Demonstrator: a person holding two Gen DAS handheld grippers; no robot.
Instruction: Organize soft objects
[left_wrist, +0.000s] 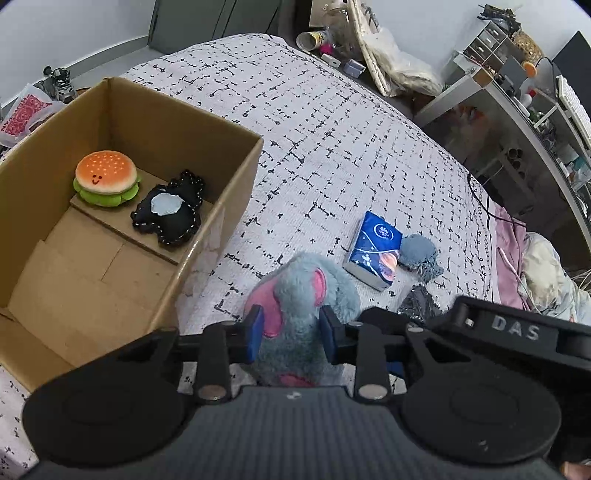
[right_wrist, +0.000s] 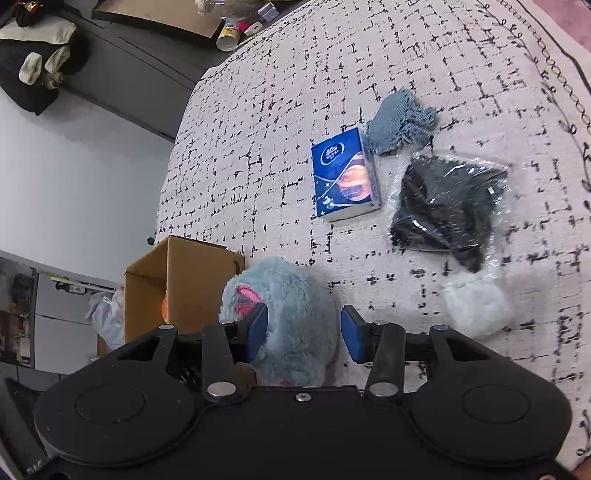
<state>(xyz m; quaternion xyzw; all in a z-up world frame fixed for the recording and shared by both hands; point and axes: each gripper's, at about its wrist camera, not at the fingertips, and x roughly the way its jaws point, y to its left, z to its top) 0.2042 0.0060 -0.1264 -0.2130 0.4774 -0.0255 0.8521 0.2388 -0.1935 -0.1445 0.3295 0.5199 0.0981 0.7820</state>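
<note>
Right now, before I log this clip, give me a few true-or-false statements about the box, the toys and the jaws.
1. The cardboard box holds a burger toy and a black plush. True.
2. The tissue pack lies inside the box. False: it lies on the bedspread.
3. The left gripper has its jaws pressed on the blue plush toy. True.
4. The right gripper clamps the plastic bag. False: its jaws are open around the plush toy.
5. The box is full. False: much of its floor is bare.
</note>
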